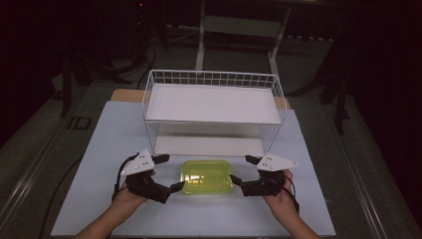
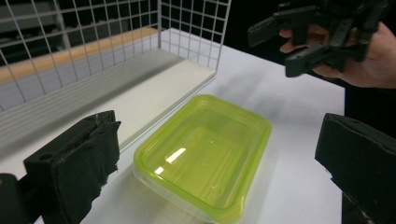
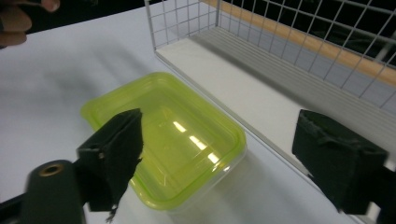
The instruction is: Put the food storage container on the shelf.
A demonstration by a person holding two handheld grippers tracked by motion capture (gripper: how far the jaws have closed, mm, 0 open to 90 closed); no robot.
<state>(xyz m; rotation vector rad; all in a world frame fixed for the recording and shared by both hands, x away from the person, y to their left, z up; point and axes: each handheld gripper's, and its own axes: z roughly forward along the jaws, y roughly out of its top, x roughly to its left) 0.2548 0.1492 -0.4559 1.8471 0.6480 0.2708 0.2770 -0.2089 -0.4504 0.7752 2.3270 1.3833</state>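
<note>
High view: clear plastic container with yellow-green lid point(image 1: 207, 177) sits flat on white table point(image 1: 114, 129), just before white wire rack point(image 1: 213, 112), between your grippers. Left gripper point(image 1: 165, 173) open, right gripper point(image 1: 242, 170) open, neither touching it.

Left gripper view: lid glossy, likely slippery; box looks light, thin-walled (may flex).

Right gripper view: jaws spread wide, nothing held. Take hold at lid rim on short ends, one gripper each side.

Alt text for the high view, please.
A yellow-green lidded container lies on a white table between two hand-held claws, the left claw and right claw, both open and clear of it. Behind it stands a white wire rack.
</note>
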